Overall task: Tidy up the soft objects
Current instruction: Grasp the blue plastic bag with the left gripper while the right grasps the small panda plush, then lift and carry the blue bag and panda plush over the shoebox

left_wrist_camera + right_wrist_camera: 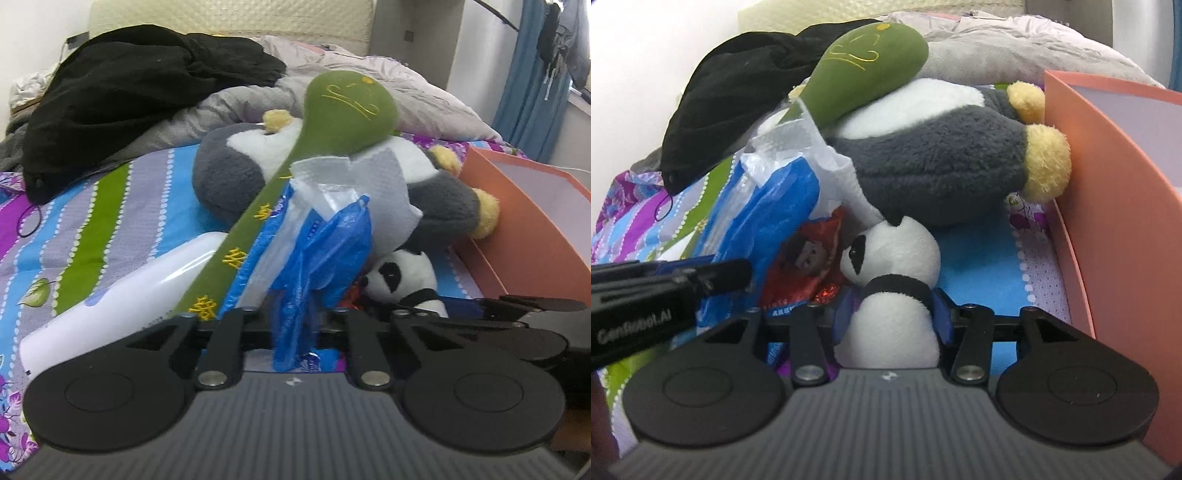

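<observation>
Our right claw pinches the panda; the pink box stands just right. Left claw grips the blue bag.

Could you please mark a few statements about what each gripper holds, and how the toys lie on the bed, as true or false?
1. The right gripper is closed around the small panda plush. True.
2. The left gripper holds the green plush. False: it grips the blue plastic tissue pack.
3. The green plush rests on top of the grey and white plush. True.
4. The orange box stands to the left of the toys. False: it stands on their right.
5. A black garment lies behind the toys. True.
</observation>
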